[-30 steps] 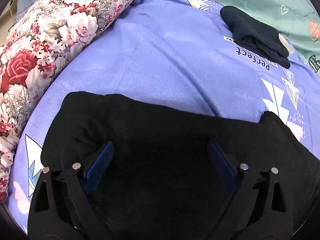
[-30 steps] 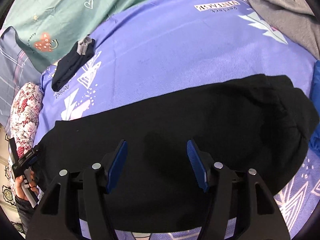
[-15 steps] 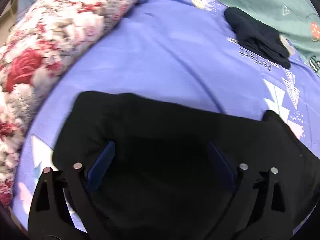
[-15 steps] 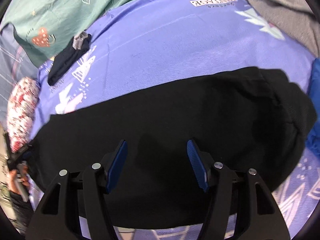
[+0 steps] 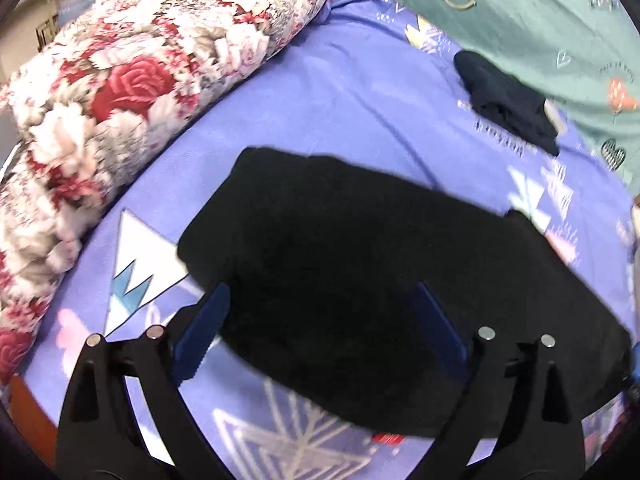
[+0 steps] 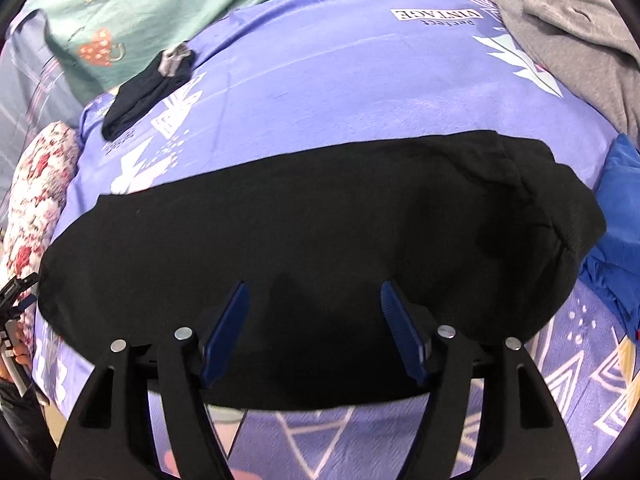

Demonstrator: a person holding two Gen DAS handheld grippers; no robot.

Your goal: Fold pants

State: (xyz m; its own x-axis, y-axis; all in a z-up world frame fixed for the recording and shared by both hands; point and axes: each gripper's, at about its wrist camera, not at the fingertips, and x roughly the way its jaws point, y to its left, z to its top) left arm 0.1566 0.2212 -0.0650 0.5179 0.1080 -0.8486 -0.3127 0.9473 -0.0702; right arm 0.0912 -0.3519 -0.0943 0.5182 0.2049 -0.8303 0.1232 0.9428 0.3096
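Right wrist view, black pants [image 6: 320,232] flat on purple bedsheet [image 6: 340,80], no containers

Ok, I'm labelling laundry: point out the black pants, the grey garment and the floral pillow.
black pants [image 6: 320,236]: right wrist view, middle.
grey garment [image 6: 572,36]: right wrist view, centre folds.
floral pillow [image 5: 136,80]: left wrist view, red rose.

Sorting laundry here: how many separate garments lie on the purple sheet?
4: black pants below both grippers, small dark folded garment at the far left, grey garment far right, blue one at right edge. Others may be hidden.
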